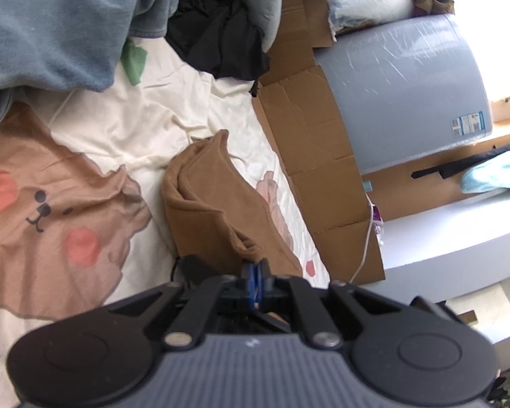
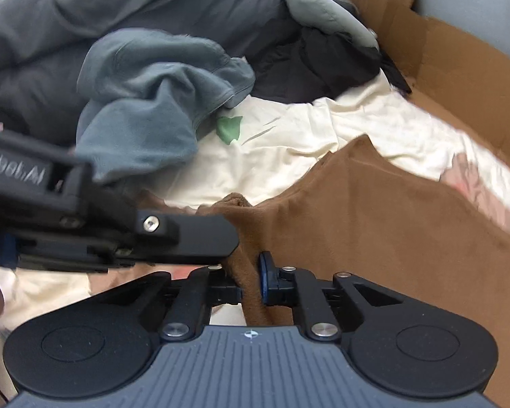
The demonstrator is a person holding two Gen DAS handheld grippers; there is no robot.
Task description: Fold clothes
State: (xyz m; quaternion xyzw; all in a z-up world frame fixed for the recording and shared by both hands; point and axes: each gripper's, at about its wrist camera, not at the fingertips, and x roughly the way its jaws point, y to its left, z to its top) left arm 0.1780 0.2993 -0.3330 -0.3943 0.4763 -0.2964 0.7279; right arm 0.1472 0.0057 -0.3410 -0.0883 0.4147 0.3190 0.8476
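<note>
A brown fleece garment (image 1: pixel 214 197) lies bunched on the cream bed sheet (image 1: pixel 136 129). At the bottom of the left wrist view, my left gripper (image 1: pixel 255 267) is shut, its blue pads pinching an edge of the garment that rises to them. In the right wrist view the brown garment (image 2: pixel 374 231) spreads to the right. My right gripper (image 2: pixel 251 284) is shut on a fold of it, with cloth squeezed against the blue pad (image 2: pixel 263 278). The left gripper (image 2: pixel 231 238) reaches in from the left, its tip at the same fold, just above the right one.
A blue-grey sweatshirt (image 2: pixel 146 102), a dark grey blanket (image 2: pixel 119 0) and a black garment (image 1: pixel 217 34) are heaped at the far side of the bed. Flattened cardboard (image 1: pixel 309 136) lines the right edge, beside a plastic-wrapped grey panel (image 1: pixel 408 85). A white cable (image 1: pixel 367 238) hangs there.
</note>
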